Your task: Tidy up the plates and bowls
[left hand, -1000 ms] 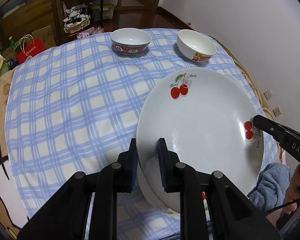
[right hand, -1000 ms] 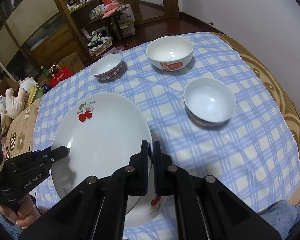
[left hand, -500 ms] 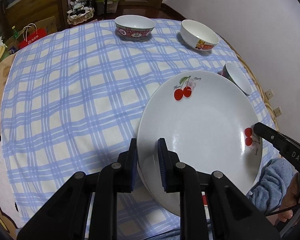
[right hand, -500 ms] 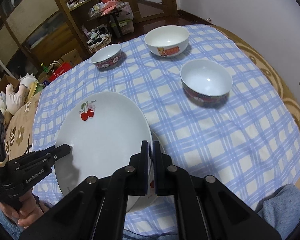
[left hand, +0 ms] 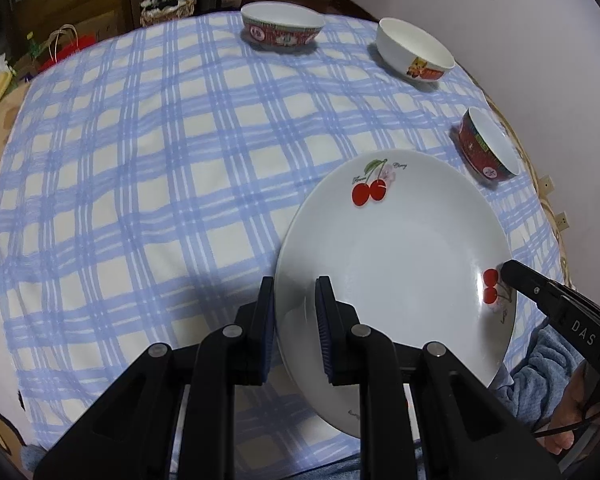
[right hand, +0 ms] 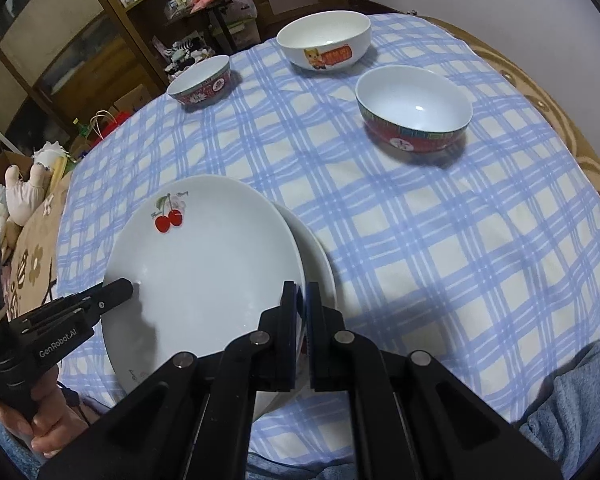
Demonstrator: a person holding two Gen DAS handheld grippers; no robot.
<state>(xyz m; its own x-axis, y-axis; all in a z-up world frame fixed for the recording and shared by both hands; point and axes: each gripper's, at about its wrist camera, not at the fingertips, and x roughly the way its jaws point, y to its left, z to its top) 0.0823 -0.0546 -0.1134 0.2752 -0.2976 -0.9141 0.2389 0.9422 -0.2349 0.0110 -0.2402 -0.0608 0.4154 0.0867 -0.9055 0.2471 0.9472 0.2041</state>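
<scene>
A white cherry-print plate (left hand: 400, 264) (right hand: 204, 264) is held between both grippers above the blue checked tablecloth (left hand: 160, 168). My left gripper (left hand: 294, 320) is shut on its left rim; it shows in the right wrist view (right hand: 120, 290). My right gripper (right hand: 302, 320) is shut on its right rim; it shows in the left wrist view (left hand: 512, 270). A second white plate (right hand: 320, 268) lies under it, shifted right. A red patterned bowl (right hand: 414, 114), a white cartoon bowl (right hand: 324, 44) and another red bowl (right hand: 200, 82) stand farther back.
The round table's wicker edge (right hand: 556, 112) curves along the right by a white wall. Wooden cabinets (right hand: 60, 40) and floor clutter stand beyond the table. A stuffed toy (right hand: 24, 192) lies at the left. Blue fabric (right hand: 576, 404) is at the near edge.
Both grippers with the cherry plate have pulled back toward the near edge and lifted; the bowls look farther away. The lower plate now shows to the right of the held one.
</scene>
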